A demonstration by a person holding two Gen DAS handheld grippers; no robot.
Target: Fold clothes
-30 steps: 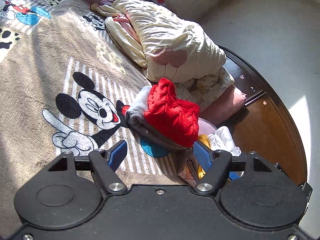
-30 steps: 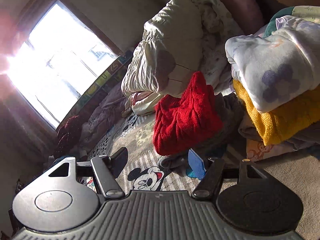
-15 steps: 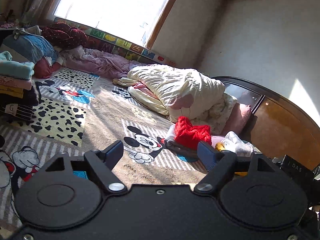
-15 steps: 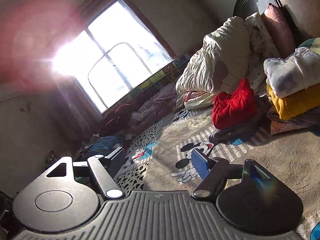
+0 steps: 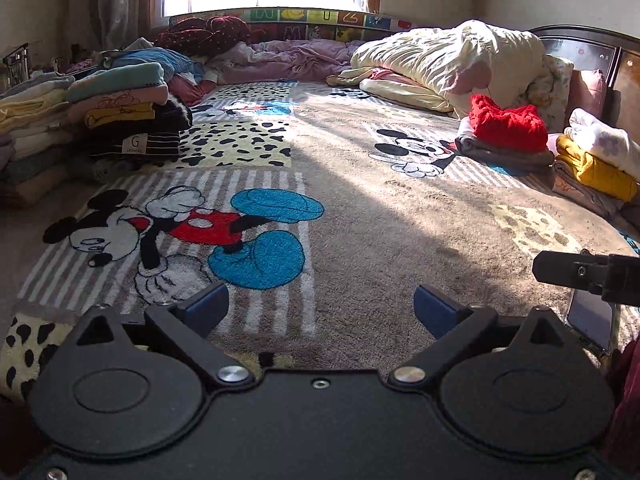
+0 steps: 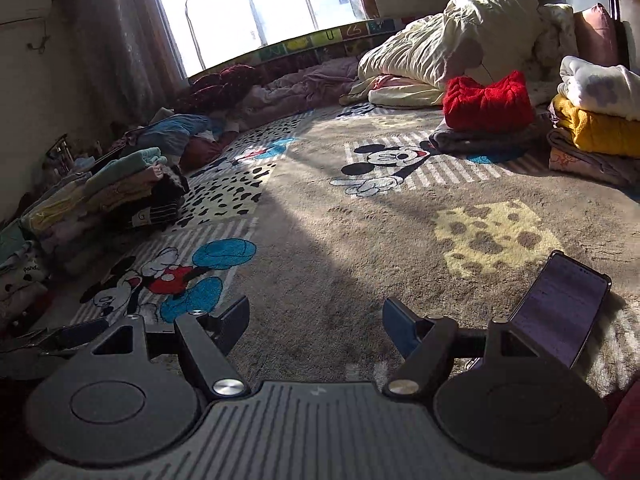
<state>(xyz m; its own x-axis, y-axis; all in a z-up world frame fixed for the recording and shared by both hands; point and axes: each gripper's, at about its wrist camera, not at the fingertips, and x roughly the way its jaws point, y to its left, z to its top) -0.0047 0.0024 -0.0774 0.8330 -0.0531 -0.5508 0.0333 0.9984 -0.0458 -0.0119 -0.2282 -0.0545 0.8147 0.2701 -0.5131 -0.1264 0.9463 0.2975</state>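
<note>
left gripper (image 5: 321, 307) jaws opening, nothing between them. right gripper (image 6: 316, 320) jaws apart, empty. red sweater (image 5: 508, 126) sits on a grey fold far ahead, right of both jaws; folded stack (image 5: 128, 120) far left. phone (image 6: 562, 314) just right of right jaws.

My left gripper (image 5: 320, 308) hangs over the cartoon-mouse blanket (image 5: 360, 208), its jaws opening with nothing between them. To the left I see a stack of folded clothes (image 5: 120, 120); to the right a red knit sweater (image 5: 508, 126) lies on a grey garment (image 5: 500, 154), beside a second pile topped with white and yellow (image 5: 600, 156). A cream duvet (image 5: 448, 60) is bunched behind, and a phone (image 5: 590, 316) lies at the right edge
</note>
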